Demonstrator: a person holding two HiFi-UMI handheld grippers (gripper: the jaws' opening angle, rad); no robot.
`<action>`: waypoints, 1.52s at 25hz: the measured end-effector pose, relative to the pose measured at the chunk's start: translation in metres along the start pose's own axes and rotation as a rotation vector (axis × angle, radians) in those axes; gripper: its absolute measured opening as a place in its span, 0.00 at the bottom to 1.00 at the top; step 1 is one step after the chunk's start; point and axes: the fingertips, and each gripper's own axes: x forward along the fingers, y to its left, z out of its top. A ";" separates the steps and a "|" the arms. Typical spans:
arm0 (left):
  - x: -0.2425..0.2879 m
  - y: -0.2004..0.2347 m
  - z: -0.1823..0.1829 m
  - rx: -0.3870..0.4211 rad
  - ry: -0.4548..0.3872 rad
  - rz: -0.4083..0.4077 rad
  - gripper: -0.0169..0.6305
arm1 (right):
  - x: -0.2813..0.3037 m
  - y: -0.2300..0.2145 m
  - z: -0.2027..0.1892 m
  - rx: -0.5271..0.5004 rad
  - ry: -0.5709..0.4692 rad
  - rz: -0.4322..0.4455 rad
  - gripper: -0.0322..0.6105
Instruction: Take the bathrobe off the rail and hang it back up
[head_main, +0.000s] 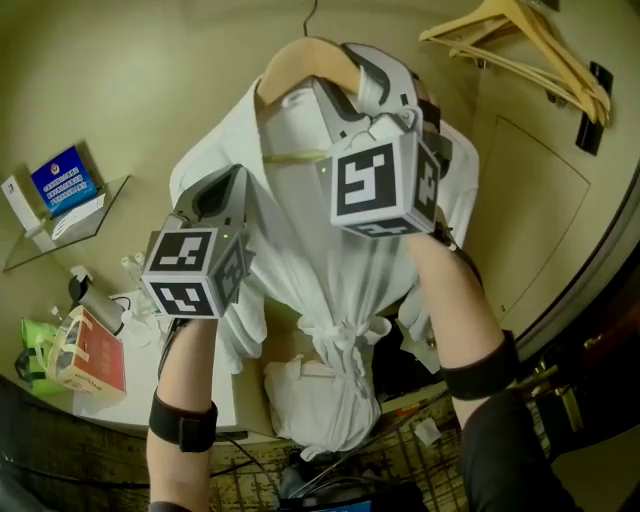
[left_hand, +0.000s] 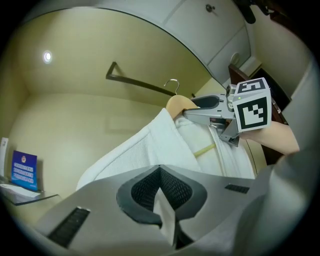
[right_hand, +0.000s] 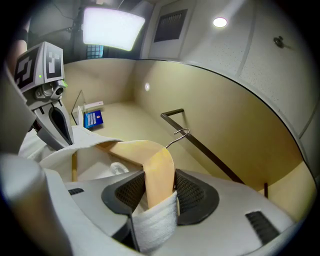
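Right gripper (right_hand: 159, 190): jaws pinching hanger (right_hand: 127, 149) and bathrobe (head_main: 330, 270) collar, so we bear its weight. Left gripper (left_hand: 161, 192): jaws pressed on a bathrobe fold, steadying it near rail (right_hand: 215, 159).

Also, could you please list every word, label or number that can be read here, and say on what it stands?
No text in any view is clear enough to quote.
Blue card on the glass shelf: white lines of print, too small to read.
Red box at lower left: print too blurred to read.
Marker cubes: black square patterns only, no words.
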 end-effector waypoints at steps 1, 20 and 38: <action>-0.007 0.001 -0.006 -0.001 0.013 0.011 0.03 | -0.003 0.008 0.001 0.016 -0.001 0.013 0.36; -0.102 -0.058 -0.224 -0.025 0.285 0.050 0.03 | -0.110 0.221 -0.105 0.283 0.178 0.283 0.36; -0.136 -0.088 -0.378 -0.145 0.418 0.050 0.03 | -0.220 0.426 -0.214 0.308 0.397 0.572 0.36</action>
